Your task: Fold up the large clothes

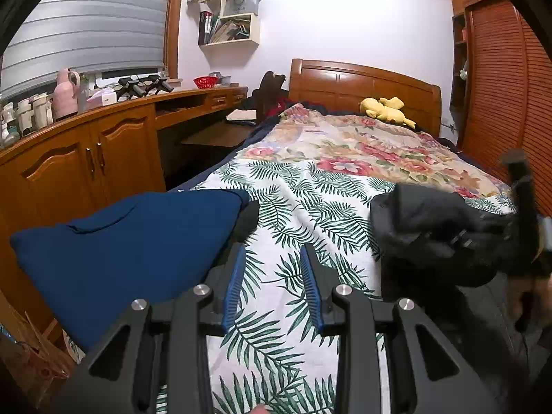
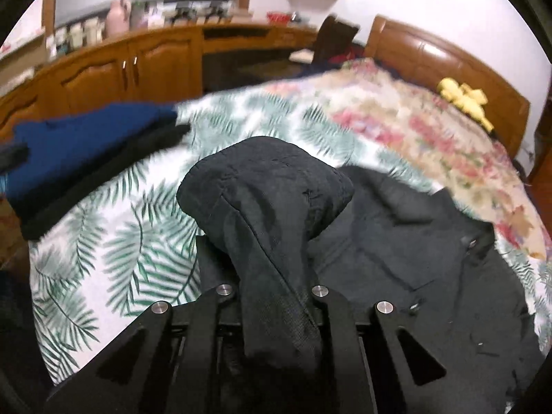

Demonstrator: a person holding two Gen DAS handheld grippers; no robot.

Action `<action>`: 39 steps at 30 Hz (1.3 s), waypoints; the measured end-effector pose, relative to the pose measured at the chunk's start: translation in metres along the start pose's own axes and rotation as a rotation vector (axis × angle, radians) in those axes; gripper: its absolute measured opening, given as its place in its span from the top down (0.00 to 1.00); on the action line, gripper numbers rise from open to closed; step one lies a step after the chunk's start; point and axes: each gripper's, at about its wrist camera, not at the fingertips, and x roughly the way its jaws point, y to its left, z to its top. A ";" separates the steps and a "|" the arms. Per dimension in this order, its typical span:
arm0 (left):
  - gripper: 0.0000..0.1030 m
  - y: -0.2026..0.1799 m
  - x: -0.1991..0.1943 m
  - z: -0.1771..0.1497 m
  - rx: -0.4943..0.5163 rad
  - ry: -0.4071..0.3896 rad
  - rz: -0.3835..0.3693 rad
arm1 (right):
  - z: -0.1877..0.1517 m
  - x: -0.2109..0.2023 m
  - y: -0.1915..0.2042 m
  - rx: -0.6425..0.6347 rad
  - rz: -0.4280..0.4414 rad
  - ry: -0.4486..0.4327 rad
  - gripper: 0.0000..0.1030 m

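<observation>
Currently | your right gripper is clamping a bunched fold of the black garment | left gripper is hovering part-open, empty | risk: thick bunch slipping out, or dragging the palm-print sheet while you're lifting

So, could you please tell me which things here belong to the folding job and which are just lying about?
Job: black garment, right gripper shut on it; left gripper; folded blue garment.
Lying about: yellow plush toy, red bowl, pink jug, wall shelf.
</observation>
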 end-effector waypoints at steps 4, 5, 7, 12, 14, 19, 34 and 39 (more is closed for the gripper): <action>0.70 -0.004 -0.001 -0.001 0.002 -0.010 0.001 | 0.001 -0.036 -0.022 0.037 -0.034 -0.087 0.91; 0.70 -0.004 -0.001 0.000 0.004 -0.011 0.005 | 0.001 -0.043 -0.027 0.042 -0.044 -0.102 0.91; 0.70 -0.008 -0.002 -0.002 0.017 -0.014 0.013 | -0.004 -0.060 -0.042 0.064 -0.074 -0.131 0.91; 0.70 -0.017 -0.003 -0.002 0.025 -0.012 0.003 | -0.029 -0.087 -0.085 0.161 -0.190 -0.161 0.91; 0.70 -0.021 -0.003 0.000 0.026 -0.010 -0.004 | -0.048 -0.093 -0.104 0.213 -0.255 -0.141 0.91; 0.70 -0.031 -0.003 0.004 0.020 -0.014 -0.059 | -0.090 -0.083 -0.135 0.298 -0.361 -0.021 0.90; 0.66 -0.069 -0.006 0.006 0.041 0.001 -0.196 | -0.166 -0.075 -0.132 0.371 -0.265 0.192 0.62; 0.62 -0.084 -0.008 0.006 0.045 -0.005 -0.239 | -0.179 -0.087 -0.135 0.381 -0.261 0.203 0.45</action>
